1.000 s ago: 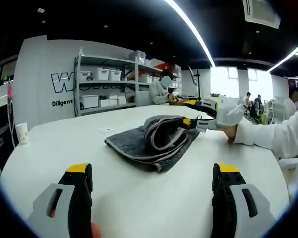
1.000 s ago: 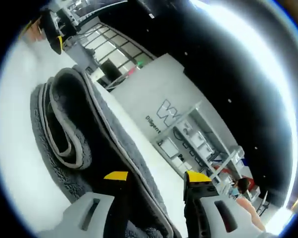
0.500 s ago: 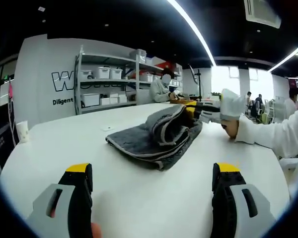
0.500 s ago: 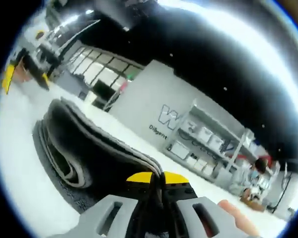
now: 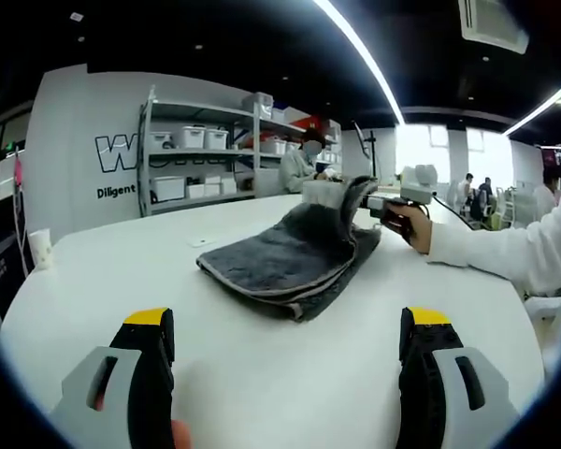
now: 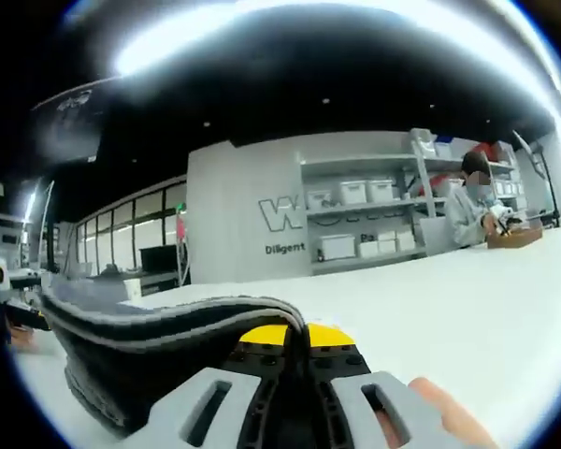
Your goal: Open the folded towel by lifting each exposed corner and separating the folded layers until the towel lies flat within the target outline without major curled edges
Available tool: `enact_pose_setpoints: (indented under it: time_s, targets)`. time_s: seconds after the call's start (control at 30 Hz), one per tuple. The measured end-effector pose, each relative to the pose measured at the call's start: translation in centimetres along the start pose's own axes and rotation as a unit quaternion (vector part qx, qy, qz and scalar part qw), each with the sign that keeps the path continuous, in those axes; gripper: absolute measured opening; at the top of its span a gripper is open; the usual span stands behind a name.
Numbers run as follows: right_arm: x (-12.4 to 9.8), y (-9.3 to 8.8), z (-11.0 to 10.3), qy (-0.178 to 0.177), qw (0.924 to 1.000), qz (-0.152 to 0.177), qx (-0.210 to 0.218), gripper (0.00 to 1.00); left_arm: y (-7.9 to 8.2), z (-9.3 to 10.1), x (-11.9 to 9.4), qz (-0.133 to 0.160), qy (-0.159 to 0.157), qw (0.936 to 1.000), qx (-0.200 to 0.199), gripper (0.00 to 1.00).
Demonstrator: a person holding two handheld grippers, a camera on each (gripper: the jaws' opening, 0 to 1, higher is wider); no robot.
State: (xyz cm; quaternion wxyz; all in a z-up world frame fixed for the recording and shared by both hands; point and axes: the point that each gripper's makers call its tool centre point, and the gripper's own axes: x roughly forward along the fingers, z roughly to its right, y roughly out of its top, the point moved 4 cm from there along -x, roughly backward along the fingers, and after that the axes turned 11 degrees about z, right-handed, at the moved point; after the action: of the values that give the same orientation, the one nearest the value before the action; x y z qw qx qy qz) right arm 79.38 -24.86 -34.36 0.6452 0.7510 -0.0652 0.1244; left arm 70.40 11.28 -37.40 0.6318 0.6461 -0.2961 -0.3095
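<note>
Right gripper view: plush grey towel [image 6: 159, 346]

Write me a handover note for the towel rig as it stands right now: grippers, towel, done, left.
Right gripper: shut on a corner of the grey towel, raised off the white table.
Left gripper: open, holding nothing, low over the table on the near side of the towel.
Towel: mid-table, mostly folded, layered edges showing at the near side; only the pinched corner is up.
Done: one corner gripped and lifted.
Left: peel that layer open, free the other corners, flatten the towel. No target outline is visible on the table from either view.
</note>
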Motion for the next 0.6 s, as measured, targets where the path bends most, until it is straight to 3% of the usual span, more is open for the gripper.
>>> enact_pose_setpoints:
  time_s: [0.27, 0.6]
  targets:
    - [1.5, -1.3, 3.5, -0.018, 0.9988, -0.034, 0.030, 0.00, -0.3, -0.2, 0.0, -0.005, 0.004, 1.0000, 0.001, 1.00]
    - [0.9, -3.1, 6.2, -0.042, 0.9931, -0.089, 0.064, 0.00, -0.5, 0.0, 0.1, -0.009, 0.002, 1.0000, -0.002, 1.00]
